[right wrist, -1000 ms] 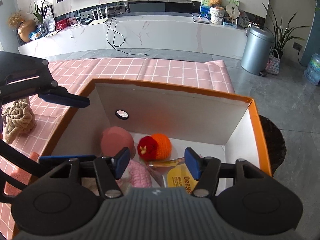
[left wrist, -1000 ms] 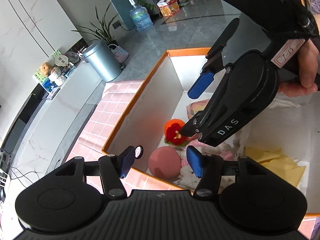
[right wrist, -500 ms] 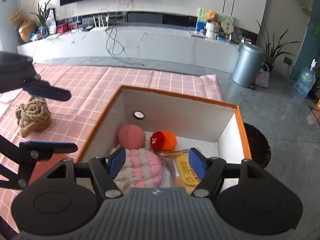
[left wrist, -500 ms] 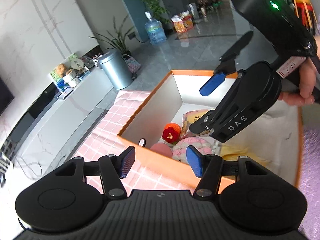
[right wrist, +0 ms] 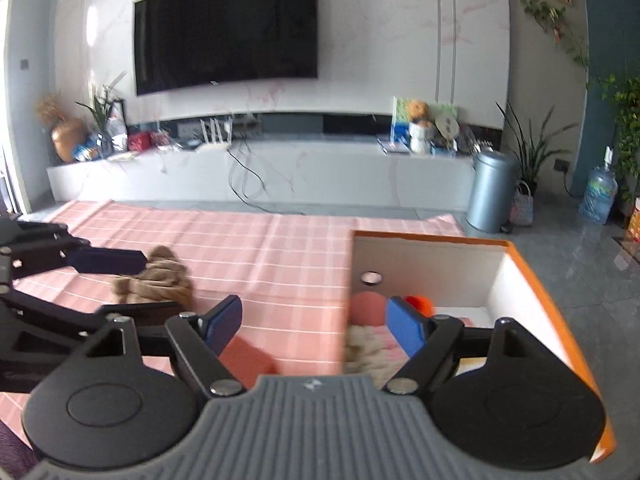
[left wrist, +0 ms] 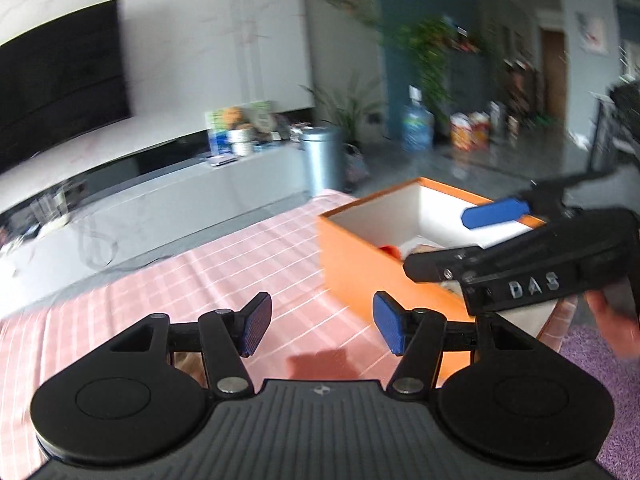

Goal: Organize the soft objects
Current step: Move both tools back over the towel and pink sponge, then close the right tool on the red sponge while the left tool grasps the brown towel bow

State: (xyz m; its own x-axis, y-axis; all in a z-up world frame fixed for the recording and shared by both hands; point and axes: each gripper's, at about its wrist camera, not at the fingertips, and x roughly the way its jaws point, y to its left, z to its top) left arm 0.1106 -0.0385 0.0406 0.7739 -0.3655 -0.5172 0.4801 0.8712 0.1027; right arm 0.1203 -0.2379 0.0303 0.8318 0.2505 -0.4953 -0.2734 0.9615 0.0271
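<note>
Both grippers are clear of the orange box and hold nothing: the left gripper has its jaws parted over bare pink cloth; the right gripper has just been widening its jaws, with nothing between them, only cloth and the box's near wall behind the gap

The box at the right end of the table already holds a pink ball, an orange and red knitted piece and a fluffy pink and cream thing; left on the cloth are a brown knitted bundle, well to the left of the box, and a flat reddish piece just behind the right gripper's left finger

The step in hand looks like the reach for the next soft thing; the brown bundle is loose and lumpy, so bite deep into its middle rather than pinch a stray loop, and lift it well above the box's rim before crossing

The left gripper's finger lies across the bundle in the right view, so the two tools may crowd each other; a grey bin and a water bottle stand on the floor, well out of the way
</note>
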